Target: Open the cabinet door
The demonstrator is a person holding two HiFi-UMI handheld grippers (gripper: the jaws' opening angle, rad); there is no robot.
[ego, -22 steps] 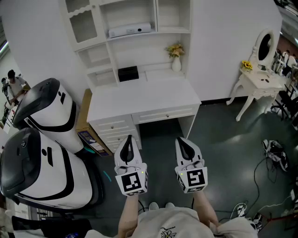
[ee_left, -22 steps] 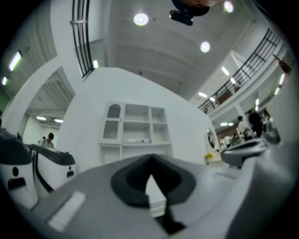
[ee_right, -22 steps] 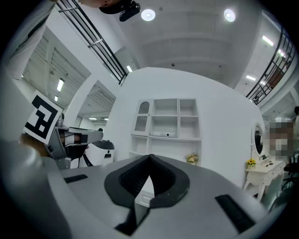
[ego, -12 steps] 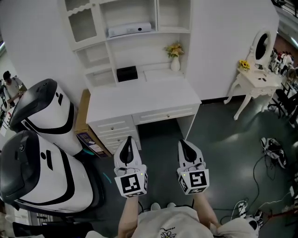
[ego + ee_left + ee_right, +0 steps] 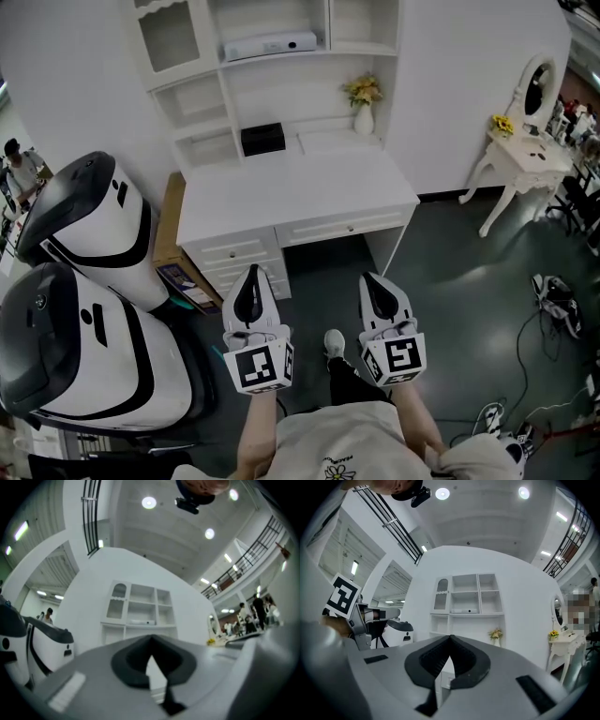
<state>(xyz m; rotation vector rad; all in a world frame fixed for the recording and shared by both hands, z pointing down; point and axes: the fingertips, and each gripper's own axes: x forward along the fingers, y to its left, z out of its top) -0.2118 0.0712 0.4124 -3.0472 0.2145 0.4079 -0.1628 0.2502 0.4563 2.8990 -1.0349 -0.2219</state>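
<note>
A white desk (image 5: 291, 192) with a shelf hutch stands against the far wall. The cabinet door (image 5: 169, 36) is the glazed arched panel at the hutch's upper left, and it is shut; it also shows as the door (image 5: 117, 603) and the door (image 5: 441, 595) in the gripper views. My left gripper (image 5: 250, 272) and right gripper (image 5: 368, 278) are held side by side over the dark floor, well short of the desk. Both point at it. The left gripper (image 5: 151, 641) and right gripper (image 5: 450, 638) have their tips together with nothing between them.
Two large white-and-black machines (image 5: 94, 225) (image 5: 75, 347) stand at the left, with a cardboard box (image 5: 172, 234) beside the desk. A flower vase (image 5: 364, 105), a black box (image 5: 262, 139) and a white device (image 5: 270, 44) sit on the hutch. A vanity table (image 5: 525, 155) and floor cables (image 5: 553, 305) are at the right.
The desk has drawn slightly nearer in the head view, and a shoe now shows on the floor between the grippers. Both grippers stay shut and side by side.
</note>
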